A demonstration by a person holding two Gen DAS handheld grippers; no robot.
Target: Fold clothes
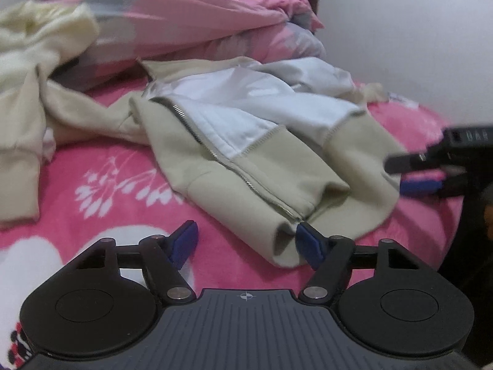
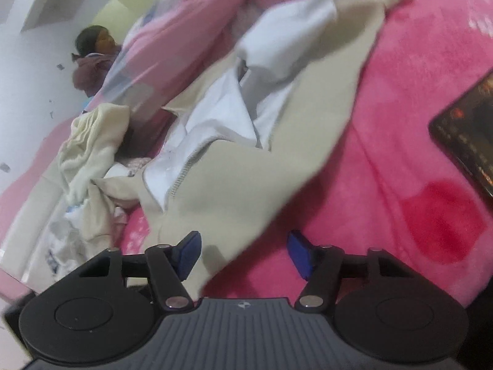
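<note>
left gripper: jaws wide, holding nothing, at hem of beige zip jacket. right gripper: jaws wide, over its edge. jacket lies open, rumpled, on pink bed blanket. soft, light, limp, probably; take by hem corners.

The cream garment runs off the left wrist view's left edge, blurred. In the right wrist view a dark flat object is cut by the right edge, its print unreadable.
</note>
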